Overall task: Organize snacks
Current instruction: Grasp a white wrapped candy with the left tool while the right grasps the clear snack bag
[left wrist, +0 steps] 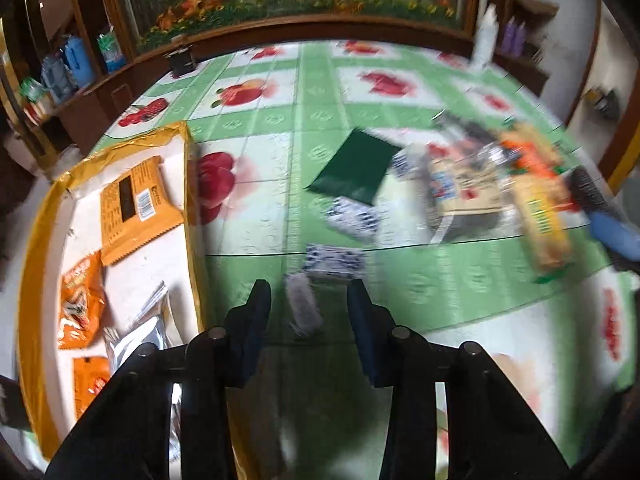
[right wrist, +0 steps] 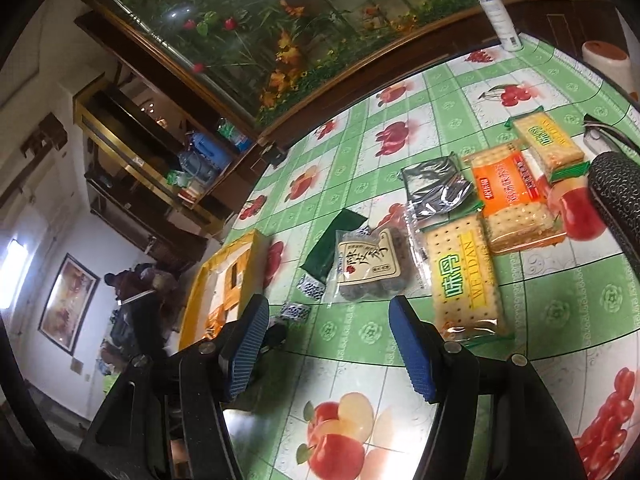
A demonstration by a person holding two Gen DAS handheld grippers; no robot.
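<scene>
Both grippers [left wrist: 308,292] [right wrist: 328,312] tilted downward, fingers apart, empty.

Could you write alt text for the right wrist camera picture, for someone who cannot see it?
An open blue-padded claw hovers over a fruit-patterned tablecloth strewn with cracker packs and a bag of dark sweets. A yellow box sits to the left.

Both wrist cameras are looking steeply down, close over the green fruit-patterned tablecloth [left wrist: 320,120], the right view tilting. Both are sharing the dark green flat packet [left wrist: 354,166] [right wrist: 334,242] and yellow-rimmed cardboard box [left wrist: 192,200] [right wrist: 244,248].
</scene>
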